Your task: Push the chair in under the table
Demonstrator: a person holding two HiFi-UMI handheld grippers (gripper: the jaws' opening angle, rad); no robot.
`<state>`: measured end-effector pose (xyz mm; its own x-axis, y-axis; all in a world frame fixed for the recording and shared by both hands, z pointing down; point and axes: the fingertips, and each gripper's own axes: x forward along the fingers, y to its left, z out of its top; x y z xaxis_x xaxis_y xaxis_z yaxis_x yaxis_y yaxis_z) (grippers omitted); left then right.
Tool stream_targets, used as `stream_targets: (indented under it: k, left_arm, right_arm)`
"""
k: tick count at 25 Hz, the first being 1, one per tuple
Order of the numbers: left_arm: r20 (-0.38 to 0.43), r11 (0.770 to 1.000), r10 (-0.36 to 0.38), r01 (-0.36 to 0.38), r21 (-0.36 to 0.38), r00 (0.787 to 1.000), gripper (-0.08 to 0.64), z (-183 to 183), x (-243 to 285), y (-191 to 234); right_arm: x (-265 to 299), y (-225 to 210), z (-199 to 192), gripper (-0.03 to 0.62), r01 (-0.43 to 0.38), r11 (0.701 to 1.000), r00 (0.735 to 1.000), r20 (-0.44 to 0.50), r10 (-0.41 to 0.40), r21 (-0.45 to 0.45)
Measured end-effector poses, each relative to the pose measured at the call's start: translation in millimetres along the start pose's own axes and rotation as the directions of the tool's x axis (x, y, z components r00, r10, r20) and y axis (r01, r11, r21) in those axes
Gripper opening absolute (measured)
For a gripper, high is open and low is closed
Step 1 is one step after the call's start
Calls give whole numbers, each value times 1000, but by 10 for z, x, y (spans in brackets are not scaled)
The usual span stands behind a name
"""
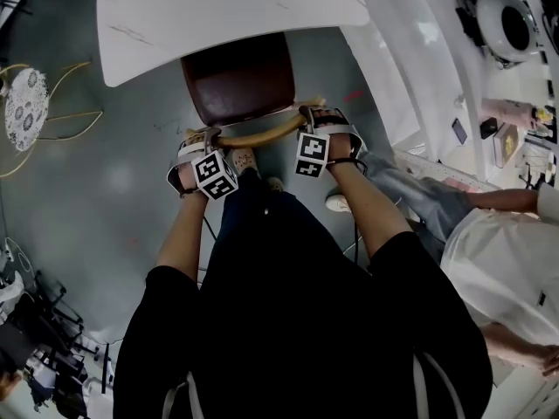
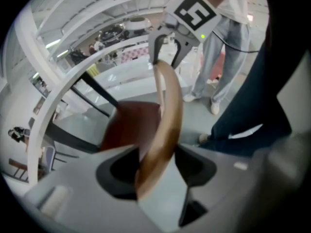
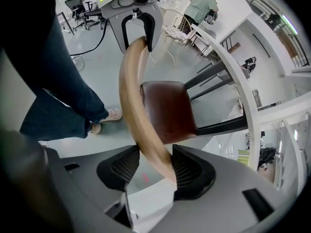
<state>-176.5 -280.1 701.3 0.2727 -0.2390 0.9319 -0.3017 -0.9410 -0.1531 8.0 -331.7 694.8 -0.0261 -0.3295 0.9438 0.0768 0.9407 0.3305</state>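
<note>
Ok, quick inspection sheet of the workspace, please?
Surface: white marbled table, nothing seen on it.
Job's things: brown-seated chair, partly under the table edge; curved wooden backrest outside it.
Clutter: round wire-legged stool on the floor, left.
Tongs: left tongs and right tongs each shut on the backrest.
Cables: black cable over the floor beyond the left tongs.
Surroundings: grey floor; bystander in white at the right, by a white counter.

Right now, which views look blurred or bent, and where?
Left gripper view: the wooden backrest rail is soft with blur near the lens, and the white table bows into an arc. Right gripper view: sharper, with the same fisheye bend and dark corners. Head view: clear, though the table top is very bright.
</note>
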Motion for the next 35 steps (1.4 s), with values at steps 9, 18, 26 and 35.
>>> stream_targets:
  k: [9,18,26,35]
  left_arm:
    - [-19,1000,-4,3,-18,1000,239,81,83,244]
    - [-83,999,-14,11,-35,996,251,46,158,228]
    - [-80,998,-35,30,-59,996,252,140,69,155]
    - [14,982,85,-81,-169,996,48,427,-363,182]
  right_arm:
    - [108,-296,-36,198,-8,1000,999,-41,7,-21]
    - [99,-295,-30,199,-21,999,1000,7,21,-26]
    - [-34,-228,-108,198,-37,995,997,68,31,91]
    - [-454,-328,-122,119,-35,955,977,211,-28,293]
